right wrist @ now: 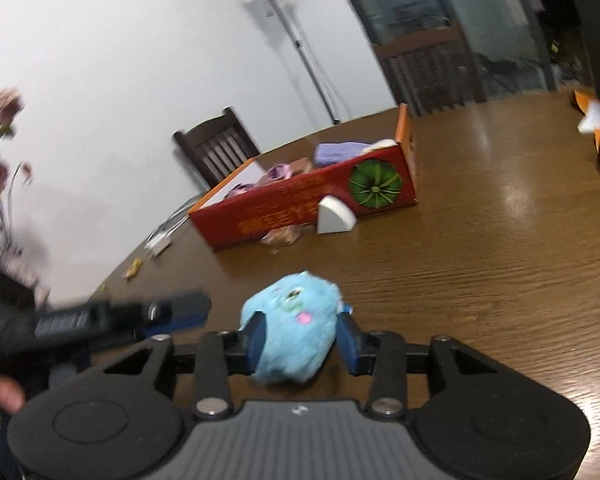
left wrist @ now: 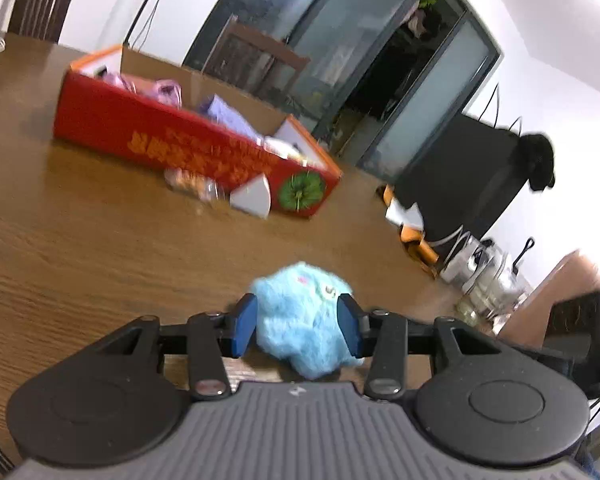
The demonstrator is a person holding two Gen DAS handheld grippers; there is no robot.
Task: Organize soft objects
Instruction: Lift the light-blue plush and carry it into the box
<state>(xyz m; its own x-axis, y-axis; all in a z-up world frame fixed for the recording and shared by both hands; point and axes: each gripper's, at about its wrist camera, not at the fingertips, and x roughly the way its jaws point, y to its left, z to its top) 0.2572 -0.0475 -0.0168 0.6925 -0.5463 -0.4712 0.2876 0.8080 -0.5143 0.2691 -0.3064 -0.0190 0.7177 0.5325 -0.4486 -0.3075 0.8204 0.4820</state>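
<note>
Between the blue pads of the left gripper (left wrist: 296, 314), jaws partly closed, sits a blue plush toy (left wrist: 300, 332), pinched at its sides and hanging a little below the fingers over the wooden table (left wrist: 100, 260). Right gripper (right wrist: 302, 332) likewise: jaws partly closed on a faced blue plush (right wrist: 292, 320), the left pad sunk into the fur, the right pad only meeting its edge. Whether these are two toys or one I cannot tell; in the right wrist view the left gripper (right wrist: 172, 312) is a blurred streak and its load is unreadable. Red box (left wrist: 160, 136) stands well ahead on the table, open-topped, with purple soft items (right wrist: 340, 152) already inside, so it is the likely destination. Risks, as I judge them: fur compresses and slides, so a light pinch could let either toy drop short of the box, the right one first given its thin contact. Both views are smeared, and fast carrying could shake the toys loose. A white wedge (left wrist: 252, 198) and a crinkly packet (left wrist: 188, 182) lie against the box's near wall; a low approach could knock them or catch the rim. The two grippers are near each other and could collide.
</note>
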